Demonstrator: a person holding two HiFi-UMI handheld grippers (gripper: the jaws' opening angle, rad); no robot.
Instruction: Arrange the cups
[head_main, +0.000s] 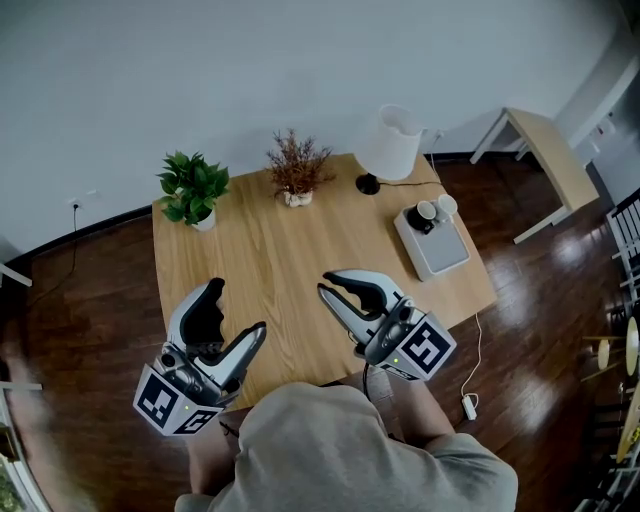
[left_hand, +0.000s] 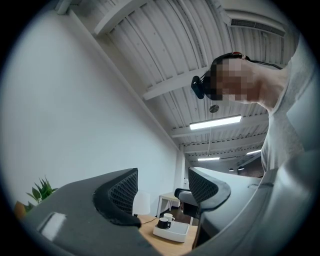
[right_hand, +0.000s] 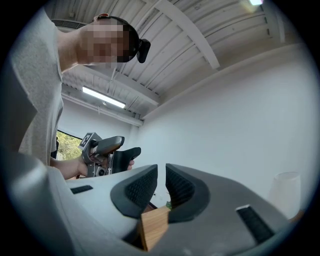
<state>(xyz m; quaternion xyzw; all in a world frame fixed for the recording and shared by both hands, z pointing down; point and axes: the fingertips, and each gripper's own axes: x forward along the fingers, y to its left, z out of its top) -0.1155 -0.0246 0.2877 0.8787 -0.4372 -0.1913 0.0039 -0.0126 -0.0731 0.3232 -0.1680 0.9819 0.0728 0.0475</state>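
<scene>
Cups (head_main: 428, 212) on grey tray (head_main: 442, 252), far right of table (head_main: 280, 255)

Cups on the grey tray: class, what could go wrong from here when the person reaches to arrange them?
1. The black cup and white cup stand close together, so gripping one could knock the other over.
2. The tray lies near the right edge of the table; a shove might slide it off.
3. The right gripper is shut; unless opened, it would bump a cup rather than grasp it.
</scene>
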